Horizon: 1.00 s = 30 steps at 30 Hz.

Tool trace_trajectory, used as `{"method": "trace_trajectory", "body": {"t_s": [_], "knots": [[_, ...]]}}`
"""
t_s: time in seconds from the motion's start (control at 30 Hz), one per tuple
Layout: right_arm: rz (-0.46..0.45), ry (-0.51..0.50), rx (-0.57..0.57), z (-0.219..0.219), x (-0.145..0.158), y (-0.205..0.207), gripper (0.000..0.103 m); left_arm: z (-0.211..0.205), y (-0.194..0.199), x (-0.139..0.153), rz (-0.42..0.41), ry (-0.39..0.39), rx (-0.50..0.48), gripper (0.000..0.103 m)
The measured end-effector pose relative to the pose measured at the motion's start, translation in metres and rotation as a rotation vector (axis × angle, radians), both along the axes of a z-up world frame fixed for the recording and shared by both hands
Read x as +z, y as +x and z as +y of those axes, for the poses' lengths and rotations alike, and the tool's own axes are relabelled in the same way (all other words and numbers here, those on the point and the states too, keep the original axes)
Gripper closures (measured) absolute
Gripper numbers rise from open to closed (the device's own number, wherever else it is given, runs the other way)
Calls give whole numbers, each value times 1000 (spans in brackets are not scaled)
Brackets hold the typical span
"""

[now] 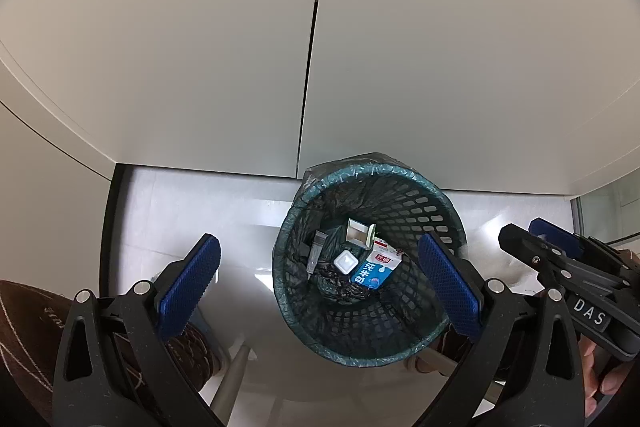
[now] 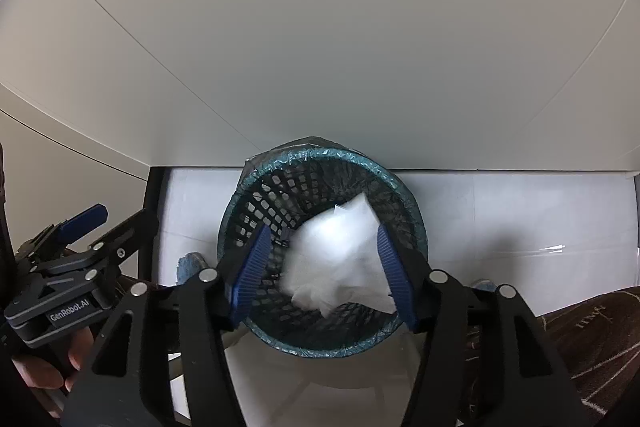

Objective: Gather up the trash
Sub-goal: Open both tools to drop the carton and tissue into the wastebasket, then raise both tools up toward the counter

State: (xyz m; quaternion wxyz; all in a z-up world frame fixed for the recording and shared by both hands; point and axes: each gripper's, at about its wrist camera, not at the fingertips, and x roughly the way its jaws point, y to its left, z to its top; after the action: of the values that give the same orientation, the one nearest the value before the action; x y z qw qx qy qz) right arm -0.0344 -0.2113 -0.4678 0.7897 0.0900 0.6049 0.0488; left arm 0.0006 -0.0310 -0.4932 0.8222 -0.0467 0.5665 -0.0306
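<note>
plastic, film and paper over a glossy floor
perforated dark plastic wastebasket [image 1: 424, 211] lined with crinkly teal film; soft crumpled white tissue [image 2: 340, 259]; printed glossy milk carton [image 1: 376, 269]; textured blue rubbery pads [image 1: 192, 283].

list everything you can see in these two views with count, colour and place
bin: 1, dark mesh, teal liner, on the floor by white cabinets
milk carton: 1, blue-white, bin bottom
small items beside it: few, white and grey, bin bottom
tissue: 1, white, over the bin between the right claw's pads, touching the right one
floor: pale, glossy
left claw: open, empty, over the bin
right claw: partly open
hand: holds the left claw
</note>
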Motion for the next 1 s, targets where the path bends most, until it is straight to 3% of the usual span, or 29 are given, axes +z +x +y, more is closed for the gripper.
{"method": "trace_trajectory", "body": {"t_s": [0.43, 0.73, 1.0], "knots": [[-36, 8, -43, -5, 10, 0, 26, -2, -1, 8, -34, -16, -1, 6], [-99, -33, -71, -7, 32, -9, 12, 8, -10, 48, -110, -61, 11, 6], [-214, -84, -97, -20, 90, -21, 9, 17, -28, 107, -198, -49, -6, 6]]}}
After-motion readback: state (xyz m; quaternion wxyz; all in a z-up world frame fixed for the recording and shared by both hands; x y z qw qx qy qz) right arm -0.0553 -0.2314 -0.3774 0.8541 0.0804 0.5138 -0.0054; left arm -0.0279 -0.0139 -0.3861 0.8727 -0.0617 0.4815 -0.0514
